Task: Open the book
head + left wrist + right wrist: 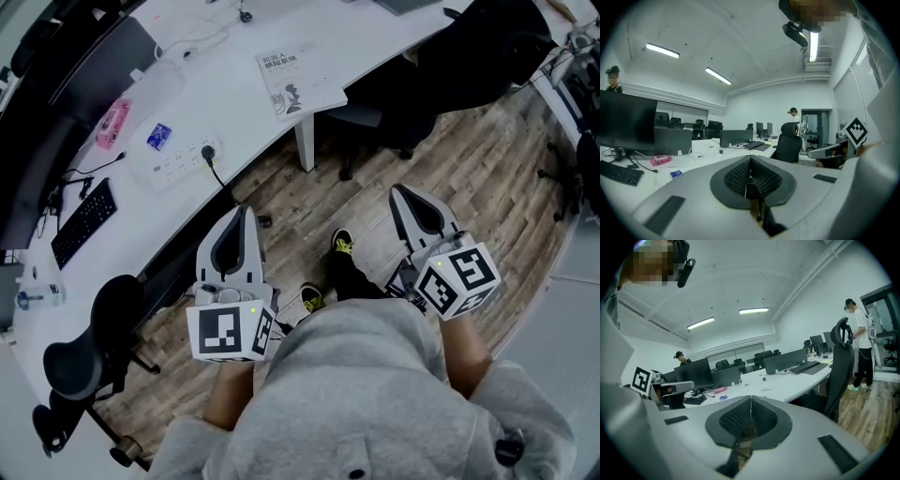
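The closed book point(300, 81) lies flat, cover up, on the white bench point(375, 42) near its front edge, above the bench's leg. Further left along the bench are a power strip point(178, 161), a small blue card point(158, 137), a pink object point(112, 123) and a black keyboard point(84, 223). The person stands on the wooden floor point(487, 178) back from the bench. The left gripper point(242, 214) and right gripper point(398, 192) are both over the floor, well apart from the book. Each gripper has its jaws pressed fully together with nothing between them.
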`<state>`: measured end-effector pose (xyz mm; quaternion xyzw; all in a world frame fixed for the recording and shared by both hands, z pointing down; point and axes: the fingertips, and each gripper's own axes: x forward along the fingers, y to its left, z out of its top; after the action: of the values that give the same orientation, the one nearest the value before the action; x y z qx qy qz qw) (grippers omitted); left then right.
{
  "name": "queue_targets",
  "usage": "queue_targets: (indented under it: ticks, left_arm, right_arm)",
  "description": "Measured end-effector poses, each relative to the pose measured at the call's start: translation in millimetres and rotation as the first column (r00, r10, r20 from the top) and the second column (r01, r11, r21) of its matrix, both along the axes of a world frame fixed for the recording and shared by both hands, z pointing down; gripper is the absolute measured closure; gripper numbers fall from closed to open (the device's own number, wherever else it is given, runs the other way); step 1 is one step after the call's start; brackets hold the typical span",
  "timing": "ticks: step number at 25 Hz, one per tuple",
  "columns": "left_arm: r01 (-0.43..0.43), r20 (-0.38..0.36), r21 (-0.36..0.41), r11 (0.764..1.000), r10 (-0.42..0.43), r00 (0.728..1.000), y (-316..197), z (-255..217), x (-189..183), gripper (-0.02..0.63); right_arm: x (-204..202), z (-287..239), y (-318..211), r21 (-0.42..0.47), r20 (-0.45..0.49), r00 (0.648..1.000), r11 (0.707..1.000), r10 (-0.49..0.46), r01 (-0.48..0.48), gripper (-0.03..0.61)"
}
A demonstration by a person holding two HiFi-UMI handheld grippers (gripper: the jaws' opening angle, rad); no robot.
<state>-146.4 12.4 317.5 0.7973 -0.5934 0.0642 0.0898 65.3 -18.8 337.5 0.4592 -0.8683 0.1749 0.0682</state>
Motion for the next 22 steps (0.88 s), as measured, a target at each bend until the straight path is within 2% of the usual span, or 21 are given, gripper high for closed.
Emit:
queue_targets:
  ticks: [12, 22]
  left_arm:
    - [0.045, 0.071, 0.008, 0.999, -0.046, 0.996, -77, -2, 15, 0.604]
    - [0.007, 0.057, -0.015, 1.000, -0.007, 0.998, -103, -2, 44, 0.604]
  right_arm:
    - [28, 4, -78, -0.019, 0.029, 1.000, 1.000, 0.001, 0.000, 0.551]
    - [36, 6, -107, -0.022, 0.050, 0.998, 0.999, -0.036, 0.037, 0.551]
